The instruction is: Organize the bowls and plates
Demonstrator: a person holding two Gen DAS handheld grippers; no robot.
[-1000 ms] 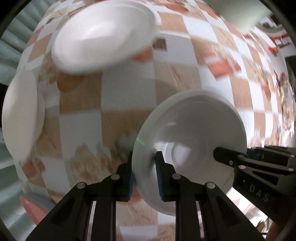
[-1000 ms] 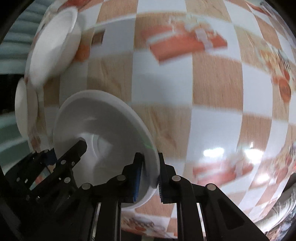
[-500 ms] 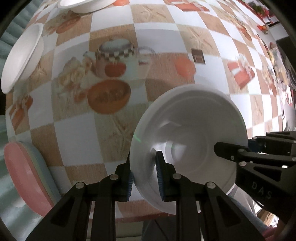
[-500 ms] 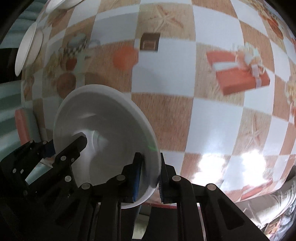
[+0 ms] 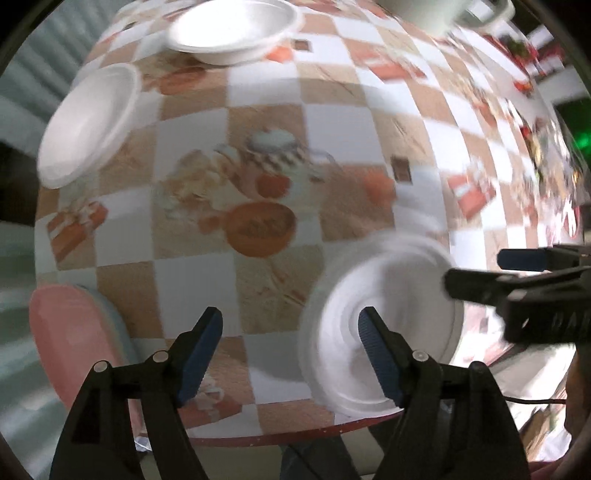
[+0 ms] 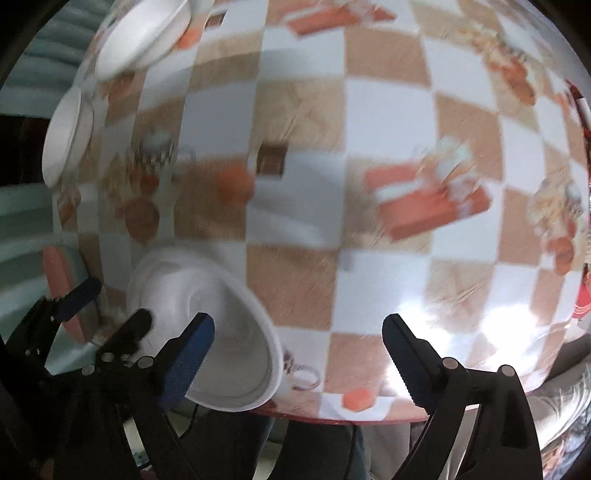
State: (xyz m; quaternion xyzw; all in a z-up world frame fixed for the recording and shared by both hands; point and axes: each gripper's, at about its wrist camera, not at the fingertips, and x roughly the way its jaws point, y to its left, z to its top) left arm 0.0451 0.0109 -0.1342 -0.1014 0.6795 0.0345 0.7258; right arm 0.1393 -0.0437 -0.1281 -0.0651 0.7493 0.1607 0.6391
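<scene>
A white bowl (image 5: 384, 321) sits on the checked tablecloth near the table's front edge; it also shows in the right wrist view (image 6: 218, 332). My left gripper (image 5: 291, 345) is open, its right finger in front of the bowl's left part. My right gripper (image 6: 297, 352) is open, its left finger in front of the bowl. Neither holds anything. Two more white bowls (image 5: 92, 122) (image 5: 232, 29) sit at the far left of the table. A stack of pink and pale plates (image 5: 74, 343) lies at the left edge.
The table's red front edge (image 5: 295, 437) runs just beyond my fingers. The tablecloth (image 6: 388, 155) spreads wide to the right of the bowl. A white container (image 5: 439, 14) stands at the far edge.
Both grippers have opened and let go of the white bowl, which now rests on the table near its front edge. Both views have pulled back a little.
</scene>
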